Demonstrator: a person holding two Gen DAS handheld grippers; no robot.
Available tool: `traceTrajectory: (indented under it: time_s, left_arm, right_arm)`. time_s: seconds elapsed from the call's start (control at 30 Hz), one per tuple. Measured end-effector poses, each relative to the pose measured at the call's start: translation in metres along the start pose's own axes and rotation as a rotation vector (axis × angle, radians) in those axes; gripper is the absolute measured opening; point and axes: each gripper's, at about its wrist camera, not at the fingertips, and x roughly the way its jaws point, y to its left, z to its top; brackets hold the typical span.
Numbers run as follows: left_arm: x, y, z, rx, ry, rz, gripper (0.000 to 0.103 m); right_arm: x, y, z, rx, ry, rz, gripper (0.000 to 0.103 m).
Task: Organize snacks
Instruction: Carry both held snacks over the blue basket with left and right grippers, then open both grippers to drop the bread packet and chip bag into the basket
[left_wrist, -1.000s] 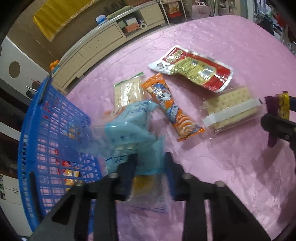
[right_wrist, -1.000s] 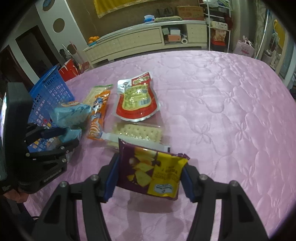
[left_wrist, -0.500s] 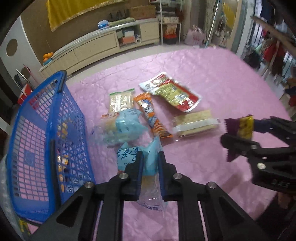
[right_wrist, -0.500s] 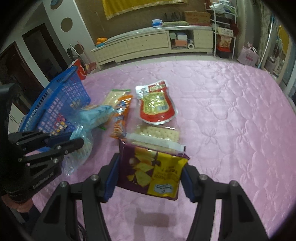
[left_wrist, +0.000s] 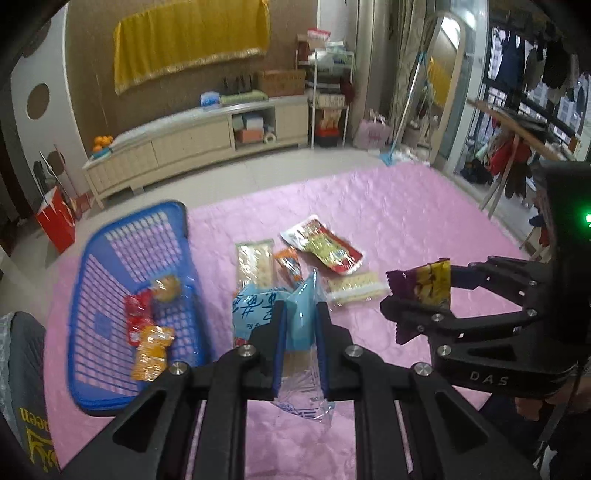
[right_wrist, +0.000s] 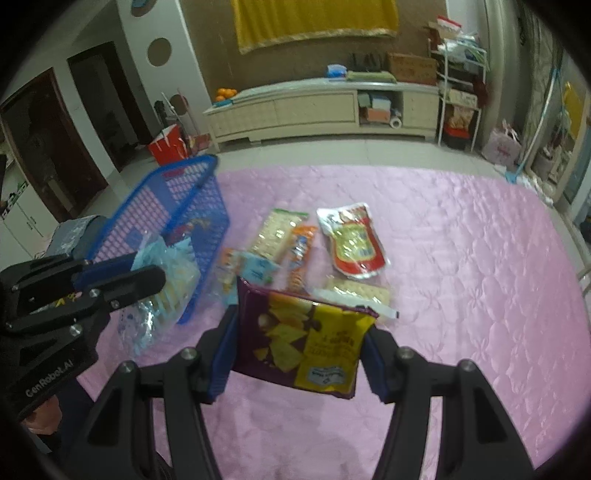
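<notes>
While both snacks hang clear of the pink quilted surface (right_wrist: 461, 258), each claw has a firm grip on its own packet. The left claw (left_wrist: 299, 332) pinches a light blue bag with a clear crinkly end (left_wrist: 295, 317); its jaws have just been closing on that bag and now stand narrow with the plastic squeezed between the blue pads. In the right wrist view this bag hangs just beside the near right corner of the blue basket (right_wrist: 177, 206). The right claw (right_wrist: 299, 332) holds a purple and yellow chip packet (right_wrist: 306, 343) by its two side edges, jaws at a middling width, the packet upright and facing the camera. Inside the basket, at the left of the left wrist view, lie a red wrapped snack (left_wrist: 135, 314), an orange packet (left_wrist: 151, 350) and a round pastry in clear wrap (left_wrist: 166, 290). On the surface farther off lie a pale cracker pack with a green top (right_wrist: 277, 230), an orange stick packet (right_wrist: 301, 254), a red and white pouch (right_wrist: 354, 240), a clear pack of crackers (right_wrist: 358, 293) and a small blue packet (right_wrist: 255, 269), all close together to the right of the basket. Beyond the surface's far edge stands a long cream cabinet (right_wrist: 314, 110) against the wall under a yellow cloth (right_wrist: 314, 18).
</notes>
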Motion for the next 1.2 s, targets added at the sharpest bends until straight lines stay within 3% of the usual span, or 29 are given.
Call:
traceTrajectory:
  time_s: [0.33,0.6,0.93,1.2]
  left_arm:
    - [-0.043,0.064,-0.005,-0.069,-0.079,0.059,0.014]
    - [-0.056,0.120,-0.014,-0.133,-0.081,0.118,0.014]
    - [-0.033,0.172,-0.026,-0.210,-0.050,0.130,0.014]
    - [-0.011,0.182,-0.027,-0.216,-0.022,0.100,0.014]
  right_arm:
    - [-0.007,0.066,0.025,-0.097,-0.038,0.050,0.064]
    - [0.012,0.113,0.040,-0.159,-0.018,0.110,0.064]
    - [0.047,0.155,0.050,-0.226,0.032,0.131,0.064]
    - [0.071,0.160,0.049,-0.233,0.078,0.126,0.064]
